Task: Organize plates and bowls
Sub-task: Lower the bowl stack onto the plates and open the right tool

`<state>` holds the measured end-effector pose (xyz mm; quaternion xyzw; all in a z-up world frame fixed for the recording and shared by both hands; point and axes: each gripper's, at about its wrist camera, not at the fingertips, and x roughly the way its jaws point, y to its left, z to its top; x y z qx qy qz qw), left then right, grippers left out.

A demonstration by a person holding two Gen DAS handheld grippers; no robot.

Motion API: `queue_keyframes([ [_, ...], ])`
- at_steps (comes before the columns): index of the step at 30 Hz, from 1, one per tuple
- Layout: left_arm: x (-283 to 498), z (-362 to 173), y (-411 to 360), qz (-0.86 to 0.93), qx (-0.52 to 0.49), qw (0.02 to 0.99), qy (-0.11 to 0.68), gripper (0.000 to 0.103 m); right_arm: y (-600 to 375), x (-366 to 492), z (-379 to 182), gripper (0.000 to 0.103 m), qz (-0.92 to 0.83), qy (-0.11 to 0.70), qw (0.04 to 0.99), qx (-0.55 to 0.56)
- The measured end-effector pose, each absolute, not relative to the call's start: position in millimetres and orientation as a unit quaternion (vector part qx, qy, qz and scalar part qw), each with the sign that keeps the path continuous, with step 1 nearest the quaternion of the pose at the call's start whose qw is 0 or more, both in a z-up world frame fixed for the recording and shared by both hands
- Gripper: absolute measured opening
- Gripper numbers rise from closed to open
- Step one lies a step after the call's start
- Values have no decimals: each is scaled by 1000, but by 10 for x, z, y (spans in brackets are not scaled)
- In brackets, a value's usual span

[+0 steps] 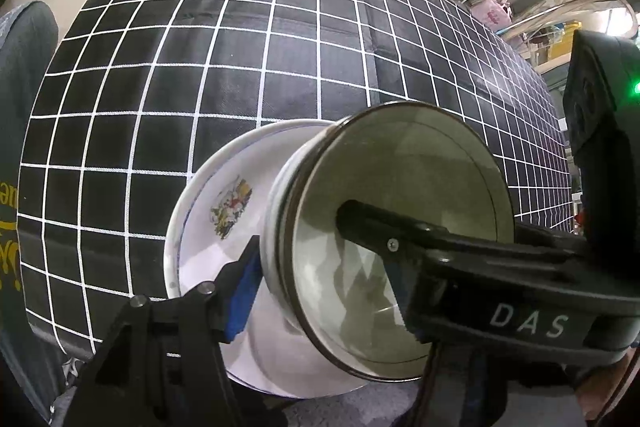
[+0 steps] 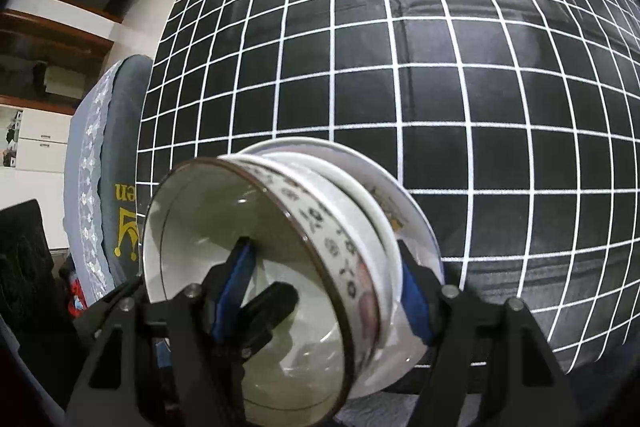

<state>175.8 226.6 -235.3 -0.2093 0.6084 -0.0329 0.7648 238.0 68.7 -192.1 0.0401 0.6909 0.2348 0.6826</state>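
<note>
Two grippers work the same stack of crockery, one in each of my hands. My left gripper (image 1: 320,259) stands about half open around the bowls: one blue-padded finger presses the outer wall of the lower white bowl (image 1: 276,211), the other black finger reaches inside the top bowl (image 1: 404,247), against its inner wall. My right gripper (image 2: 326,287) grips the opposite side in the same way, a blue pad inside the top bowl (image 2: 240,227) and the other pad outside against the nested bowls, so the jaws are held wide by the walls between them. The top bowl has a dark rim and a patterned band (image 2: 332,227) round its outside. The bowls sit nested on a white plate (image 1: 212,211) with a coloured picture on it, and the plate lies at the near edge of the black grid-lined cloth (image 1: 280,47). The whole stack looks tilted in both views.
</note>
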Motion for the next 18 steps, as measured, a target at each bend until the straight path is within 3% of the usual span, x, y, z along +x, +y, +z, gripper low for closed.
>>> queue_keyframes([
  [11, 1657, -2054, 2327, -12, -195, 791, 580, 58, 490, 2380, -1515, 71, 247, 630, 735, 30],
  [18, 1440, -1585, 2222, -2, -175, 832, 527, 58, 290, 2189, -1082, 71, 250, 571, 782, 20],
])
